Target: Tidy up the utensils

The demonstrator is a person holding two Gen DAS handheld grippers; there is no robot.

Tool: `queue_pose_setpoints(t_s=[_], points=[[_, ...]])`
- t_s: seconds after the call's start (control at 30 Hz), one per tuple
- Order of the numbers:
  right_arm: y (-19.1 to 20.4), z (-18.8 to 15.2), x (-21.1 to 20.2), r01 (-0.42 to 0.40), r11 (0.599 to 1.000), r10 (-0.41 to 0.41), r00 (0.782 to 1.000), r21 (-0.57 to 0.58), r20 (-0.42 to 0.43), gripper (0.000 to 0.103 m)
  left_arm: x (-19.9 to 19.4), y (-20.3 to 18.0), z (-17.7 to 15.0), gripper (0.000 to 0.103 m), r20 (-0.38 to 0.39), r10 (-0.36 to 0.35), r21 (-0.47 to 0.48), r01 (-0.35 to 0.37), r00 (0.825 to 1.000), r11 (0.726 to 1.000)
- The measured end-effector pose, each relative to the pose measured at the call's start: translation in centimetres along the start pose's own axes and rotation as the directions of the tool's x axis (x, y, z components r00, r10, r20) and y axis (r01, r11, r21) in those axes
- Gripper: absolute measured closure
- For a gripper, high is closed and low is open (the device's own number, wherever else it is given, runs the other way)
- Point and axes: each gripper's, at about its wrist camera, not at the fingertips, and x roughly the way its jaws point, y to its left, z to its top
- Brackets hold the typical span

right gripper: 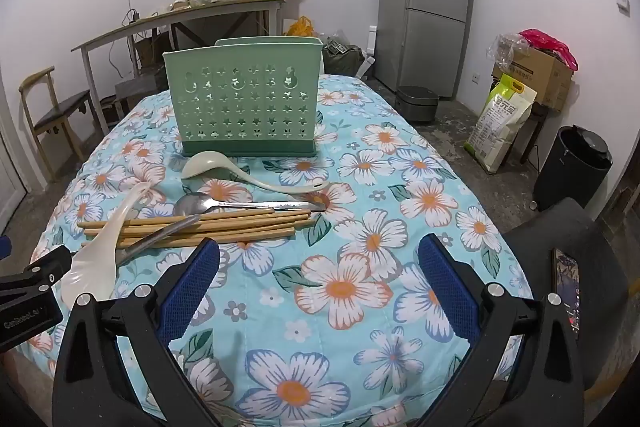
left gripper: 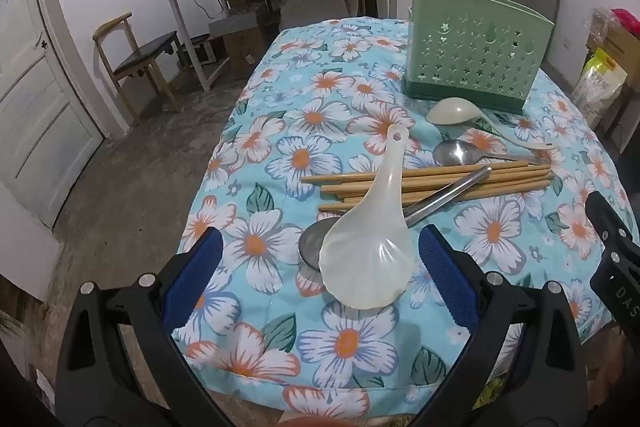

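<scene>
Left wrist view: the left hand-held gripper (left gripper: 320, 267) stands wide, its blue pads on either side of the bowl of a translucent white plastic rice scoop (left gripper: 370, 247) without touching it. That scoop lies across a bundle of light wooden chopsticks (left gripper: 440, 183) on the desk under a blue floral cloth (left gripper: 280, 147), and its bowl hides most of the bowl of a long steel ladle (left gripper: 448, 197), whose handle crosses the chopsticks. At about one o'clock from the scoop lie a steel spoon (left gripper: 456, 151) and, beyond it, a cream plastic ladle (left gripper: 452, 111). Farther at one o'clock stands the pale green perforated plastic utensil holder (left gripper: 476, 55); from this low angle its inside cannot be seen, so what it holds I cannot tell. At three o'clock a black part of the right hand-held gripper (left gripper: 612, 251) is cut off by the frame edge.

Right wrist view: the right hand-held gripper (right gripper: 320, 283) is also spread wide, over bare cloth, holding nothing. The utensil holder (right gripper: 244, 103) stands upright at twelve o'clock, its openings still hidden behind its front wall. The cream ladle (right gripper: 240, 169), steel spoon (right gripper: 224, 205) and chopsticks (right gripper: 224, 223) lie between it and the fingers. At nine o'clock the rice scoop (right gripper: 100, 263) is partly covered by the other hand-held gripper's black frame (right gripper: 32, 287).
</scene>
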Motion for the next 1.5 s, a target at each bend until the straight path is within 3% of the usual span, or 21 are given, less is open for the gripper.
queue_pose_setpoints(t_s=[1.5], points=[[0.03,-0.11,0.11,0.000,1.000,0.000,1.000,-0.002,-0.005,0.006,-0.23,0.12,-0.07,0.008,0.006,-0.009,-0.006,0.009,1.000,1.000]])
